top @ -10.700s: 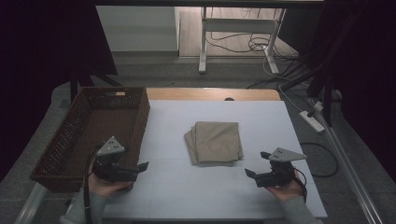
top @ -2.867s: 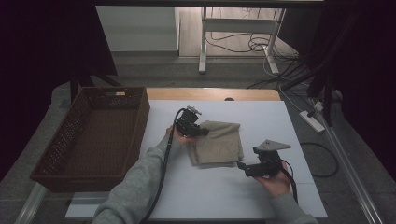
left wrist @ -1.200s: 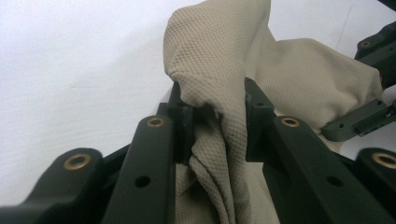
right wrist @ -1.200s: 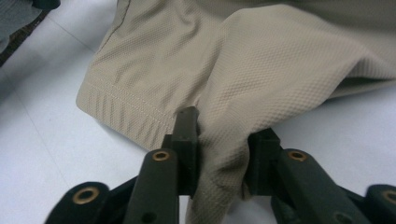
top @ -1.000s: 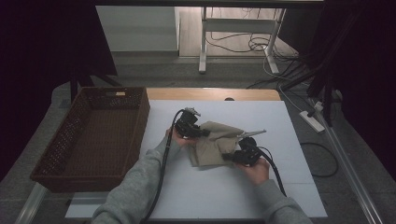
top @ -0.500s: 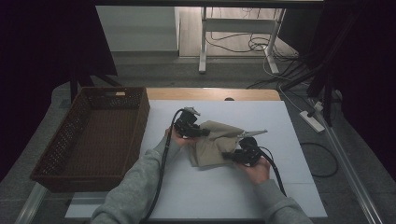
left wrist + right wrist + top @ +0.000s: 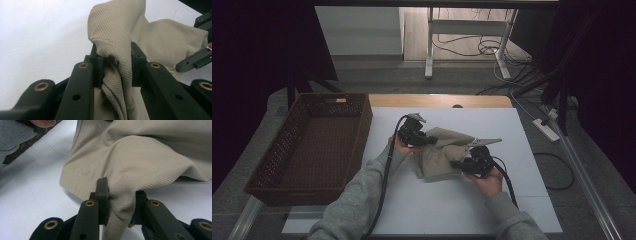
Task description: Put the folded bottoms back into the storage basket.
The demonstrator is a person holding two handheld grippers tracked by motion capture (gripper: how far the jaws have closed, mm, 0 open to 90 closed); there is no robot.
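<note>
My right gripper [image 7: 458,164] has its jaws clamped on the near edge of the beige cloth [image 7: 443,150]; my left gripper [image 7: 432,141] pinches its far-left corner. Left of the cloth on the counter [image 7: 512,200], the wicker basket [image 7: 357,131] holds nothing.

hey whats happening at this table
A person at a white table works a beige cloth with a tool in each hand. The left tool is shut on a bunched fold at the cloth's far left edge, and the right tool is shut on a fold at its near right side. The gripped parts are lifted into ridges while the rest lies on the table. A brown wicker basket sits to the left with nothing showing in it.
</note>
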